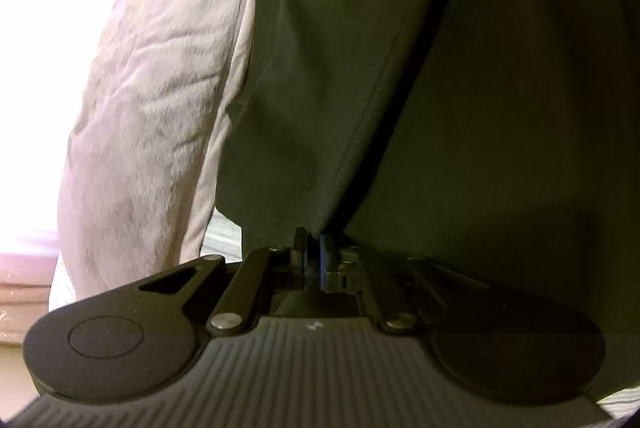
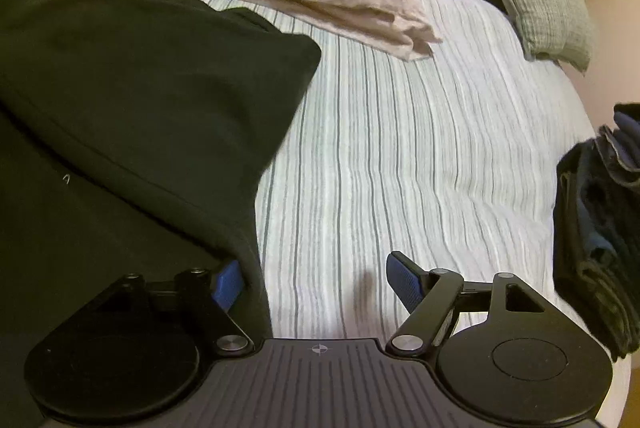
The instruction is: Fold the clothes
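The left gripper (image 1: pixel 316 256) pinches an edge of the dark garment (image 1: pixel 440 88), likely to carry a fold. The right gripper (image 2: pixel 316 280) gapes at lower centre; the garment fills the left, lying on the striped bed (image 2: pixel 420 148).

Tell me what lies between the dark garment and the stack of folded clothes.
Only bare striped bedsheet, between dark garment and folded stack, in the right wrist view.

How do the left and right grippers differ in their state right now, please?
The left gripper has its jaws shut on the dark garment; the right gripper has its jaws wide open. The left holds cloth; the right holds nothing, though the garment's edge drapes beside one of its fingers. Both have blue pads.
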Action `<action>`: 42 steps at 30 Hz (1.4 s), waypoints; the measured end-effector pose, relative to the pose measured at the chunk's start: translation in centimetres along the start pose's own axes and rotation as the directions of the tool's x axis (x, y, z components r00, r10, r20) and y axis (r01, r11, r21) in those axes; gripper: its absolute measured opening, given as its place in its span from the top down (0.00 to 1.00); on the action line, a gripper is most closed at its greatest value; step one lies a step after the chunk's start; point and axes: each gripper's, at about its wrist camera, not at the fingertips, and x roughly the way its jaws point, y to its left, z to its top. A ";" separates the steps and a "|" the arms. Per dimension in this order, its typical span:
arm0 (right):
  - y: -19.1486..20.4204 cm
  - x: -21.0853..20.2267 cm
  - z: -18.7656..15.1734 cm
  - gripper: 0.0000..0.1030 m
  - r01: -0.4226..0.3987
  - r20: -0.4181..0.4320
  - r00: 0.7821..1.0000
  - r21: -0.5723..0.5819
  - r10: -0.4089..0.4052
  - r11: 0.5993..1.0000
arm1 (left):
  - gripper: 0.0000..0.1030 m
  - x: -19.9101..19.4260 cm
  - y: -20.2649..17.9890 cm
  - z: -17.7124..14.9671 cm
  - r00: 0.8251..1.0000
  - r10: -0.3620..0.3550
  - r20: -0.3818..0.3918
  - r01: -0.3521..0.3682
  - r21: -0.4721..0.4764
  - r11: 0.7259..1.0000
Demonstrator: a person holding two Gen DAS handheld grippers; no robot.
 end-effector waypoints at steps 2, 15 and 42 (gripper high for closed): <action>0.0 -0.3 -0.2 0.28 0.004 -0.014 1.000 0.004 -0.004 1.000 | 0.96 0.0 0.0 -0.4 1.000 0.006 -0.016 -0.007 -0.015 1.000; 1.3 -5.7 -2.4 0.28 -0.360 0.094 0.931 0.400 0.353 0.843 | 0.86 -2.7 1.5 -3.2 0.996 0.035 -0.084 -0.049 -0.166 0.985; 5.4 -5.7 -3.6 0.51 -0.439 0.143 0.898 0.363 0.416 0.822 | 0.81 -7.1 -8.3 -1.8 0.989 -0.110 -0.100 0.070 -0.337 0.939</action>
